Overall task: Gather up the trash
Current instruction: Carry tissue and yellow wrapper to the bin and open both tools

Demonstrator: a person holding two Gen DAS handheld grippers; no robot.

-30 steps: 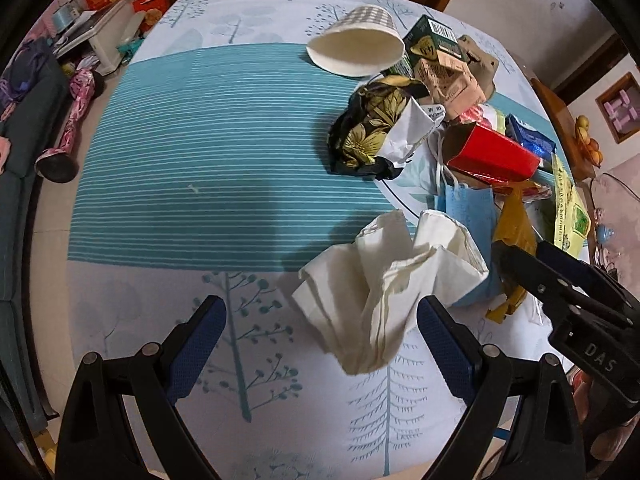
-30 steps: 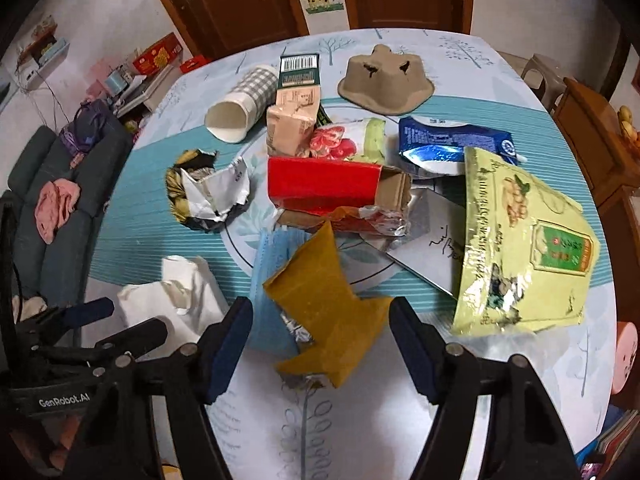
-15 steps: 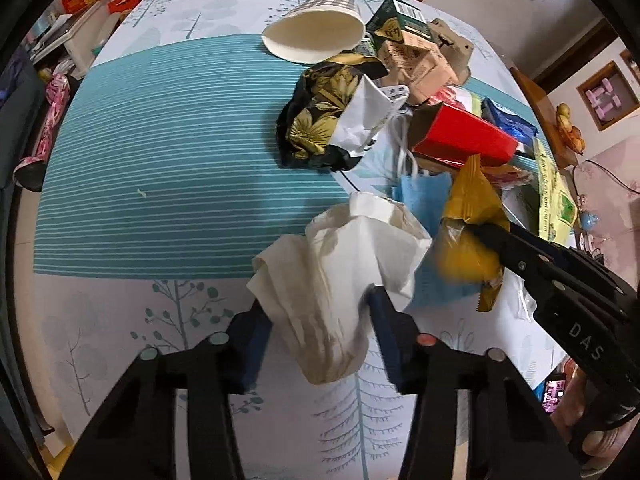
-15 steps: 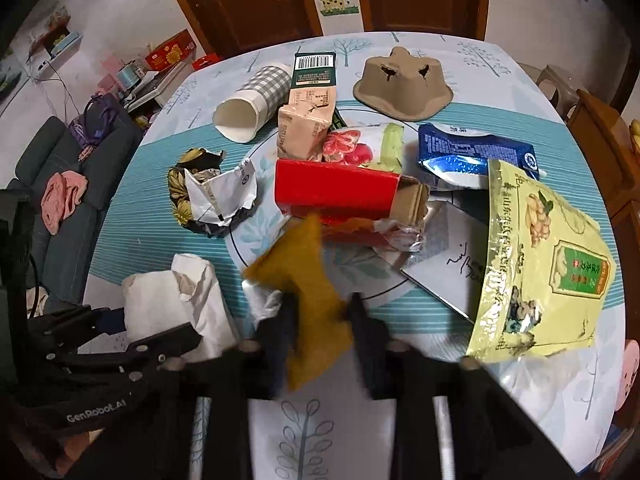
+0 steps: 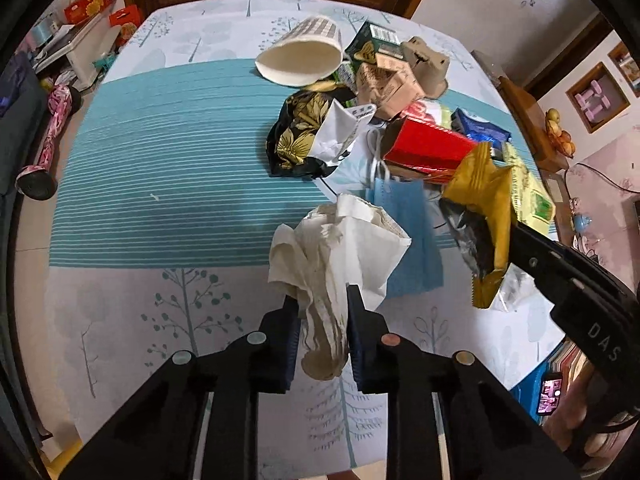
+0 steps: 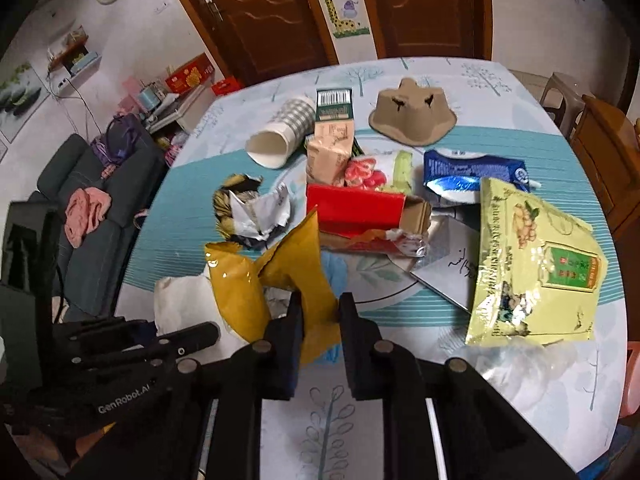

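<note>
Left wrist view: left gripper (image 5: 322,312) jaws just closing, now pinched on crumpled white paper bag (image 5: 340,248), near table's (image 5: 120,320) near edge. Lift straight, keep squeeze; thin paper may tear.

Right wrist view: right gripper (image 6: 319,314) jaws just closing, clamped on crinkled mustard-yellow foil wrapper (image 6: 276,280), near edge too. Raise clear of blue face mask (image 6: 334,268) beneath.

I see a crumpled, stained white paper bag (image 5: 340,248) pinched at its lower end and lifted off the bench, beside a creased mustard-yellow wrapper (image 6: 292,272) also held up. The other trash lies heaped on the bench: a red carton (image 6: 356,210), a tipped checked cup (image 6: 280,136), a blue face mask (image 5: 408,240).
</note>
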